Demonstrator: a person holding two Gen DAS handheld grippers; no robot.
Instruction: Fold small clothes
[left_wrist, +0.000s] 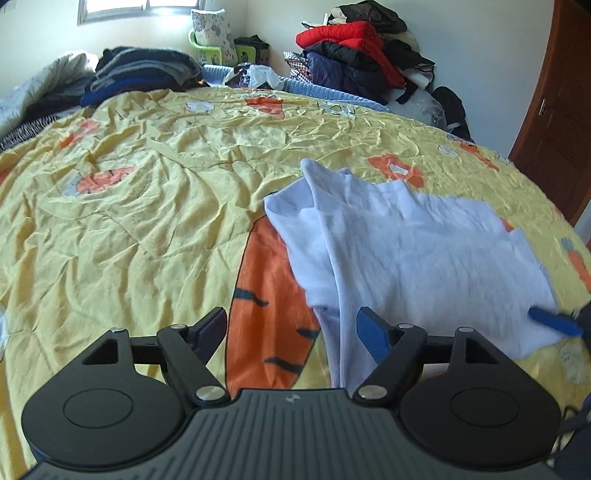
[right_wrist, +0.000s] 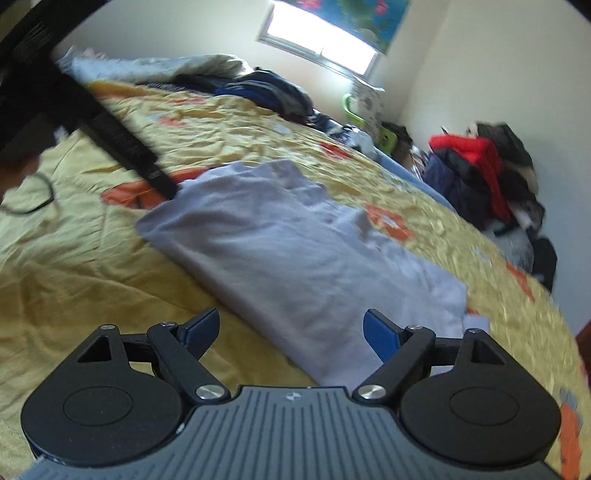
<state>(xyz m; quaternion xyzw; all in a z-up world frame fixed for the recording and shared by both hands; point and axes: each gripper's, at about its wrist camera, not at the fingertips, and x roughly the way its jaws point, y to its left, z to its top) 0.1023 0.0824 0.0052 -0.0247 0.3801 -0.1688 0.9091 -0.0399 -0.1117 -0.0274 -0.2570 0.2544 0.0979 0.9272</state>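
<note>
Both sets of jaws stand wide open with nothing held. The left gripper (left_wrist: 291, 325) hangs low over the bed (left_wrist: 129, 221), and the white garment (left_wrist: 406, 251) lies spread on the yellow carrot-print cover ahead and to the right of its jaws, a ribbed edge running down between them. The right gripper (right_wrist: 291, 328) hovers at the garment's (right_wrist: 295, 240) near edge, cloth reaching in between its jaws; the blurred view leaves contact unclear. Piled clothes (left_wrist: 354, 55) sit far beyond.
</note>
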